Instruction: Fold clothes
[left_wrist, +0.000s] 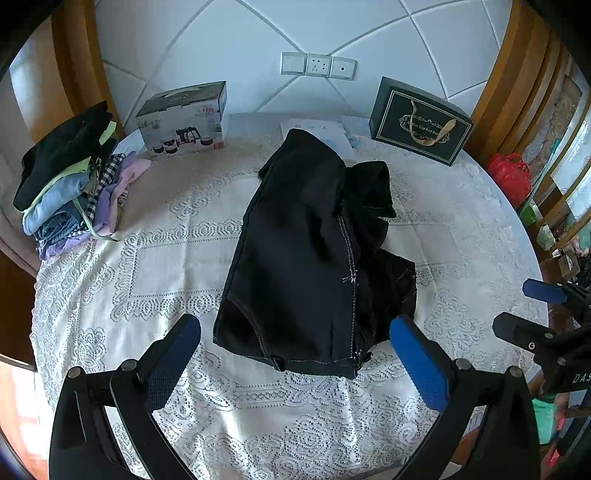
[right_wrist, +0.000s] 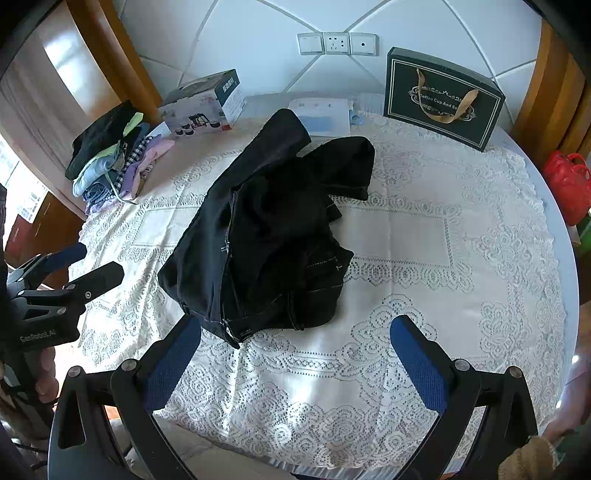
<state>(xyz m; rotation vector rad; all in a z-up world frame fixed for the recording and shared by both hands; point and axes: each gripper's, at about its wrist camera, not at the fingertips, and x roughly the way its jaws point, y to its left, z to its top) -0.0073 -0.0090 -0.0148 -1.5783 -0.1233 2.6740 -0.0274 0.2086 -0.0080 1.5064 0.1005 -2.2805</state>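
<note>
The dark jeans (left_wrist: 306, 254) lie bunched on the lace-covered tabletop (left_wrist: 155, 266); the denim is probably heavy, limp and non-slip. Both the left claw (left_wrist: 295, 363) and the right claw (right_wrist: 295, 363) are spread apart and empty. Grip the stitched waistband edge nearest the claws.

Dark jeans (left_wrist: 306, 251), loosely bunched, mid-table, white stitching showing

"Coffee Cup And" on gift box (right_wrist: 441, 96)

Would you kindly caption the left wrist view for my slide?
Open left gripper hovers before black jeans on a lace tablecloth.
</note>
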